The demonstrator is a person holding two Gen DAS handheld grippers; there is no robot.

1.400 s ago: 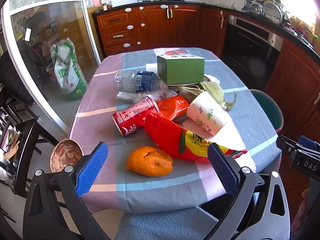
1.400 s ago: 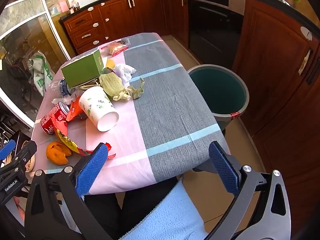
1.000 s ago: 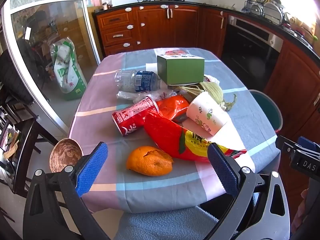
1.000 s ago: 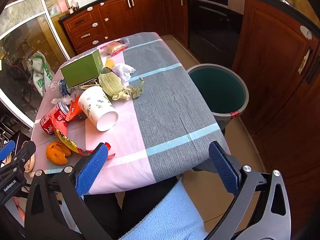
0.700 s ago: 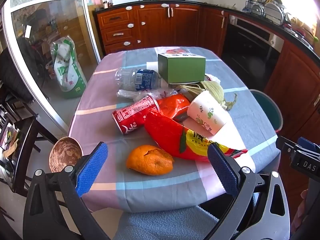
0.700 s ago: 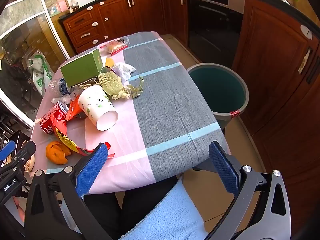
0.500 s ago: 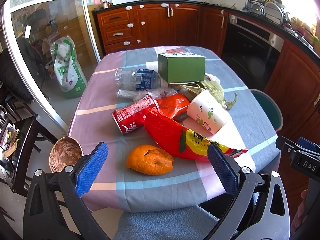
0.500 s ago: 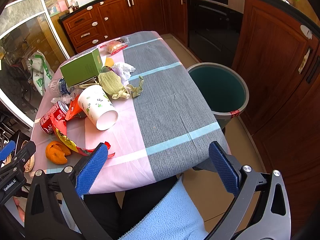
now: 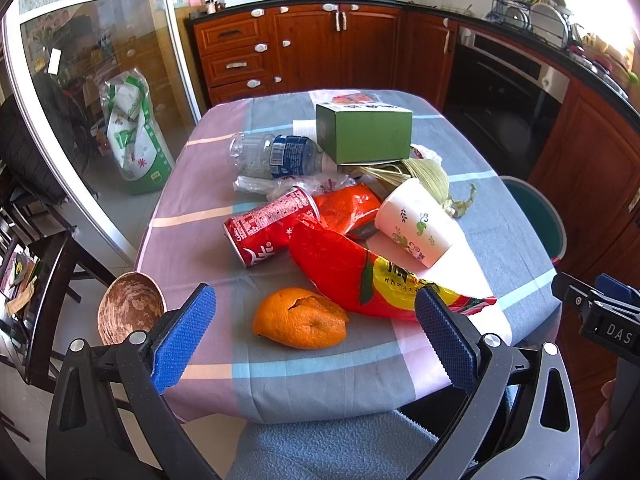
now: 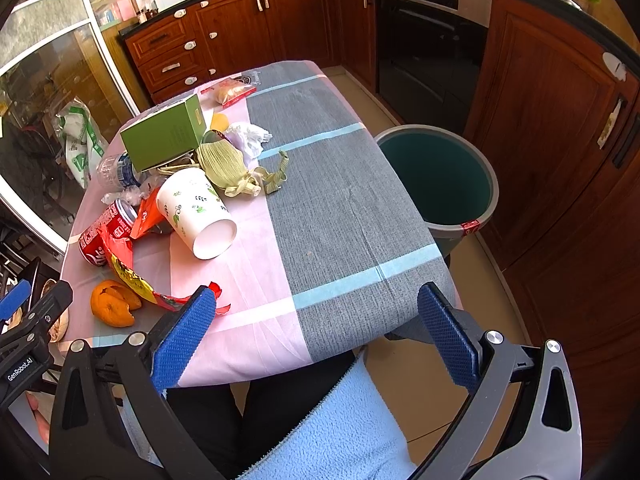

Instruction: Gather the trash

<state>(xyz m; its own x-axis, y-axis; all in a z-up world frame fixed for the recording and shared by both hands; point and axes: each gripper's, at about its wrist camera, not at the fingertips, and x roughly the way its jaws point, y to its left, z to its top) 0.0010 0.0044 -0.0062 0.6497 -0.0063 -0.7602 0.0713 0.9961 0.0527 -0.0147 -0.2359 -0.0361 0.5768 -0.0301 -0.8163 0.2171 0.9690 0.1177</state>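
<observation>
Trash lies in a heap on the cloth-covered table (image 9: 280, 376): an orange peel (image 9: 300, 318), a red and yellow snack bag (image 9: 360, 276), a red soda can (image 9: 268, 230), a white paper cup (image 9: 416, 224), a plastic bottle (image 9: 272, 156), a green box (image 9: 364, 132) and corn husks (image 10: 228, 164). A grey bin with a green inside (image 10: 436, 176) stands on the floor right of the table. My left gripper (image 9: 316, 344) is open and empty, just short of the orange peel. My right gripper (image 10: 316, 336) is open and empty above the table's near edge.
A wooden bowl (image 9: 130, 312) sits on a chair left of the table. A crumpled tissue (image 10: 248, 136) and a small snack packet (image 10: 232, 92) lie at the far end. Kitchen cabinets and an oven (image 10: 432, 24) ring the room. A glass door is at the left.
</observation>
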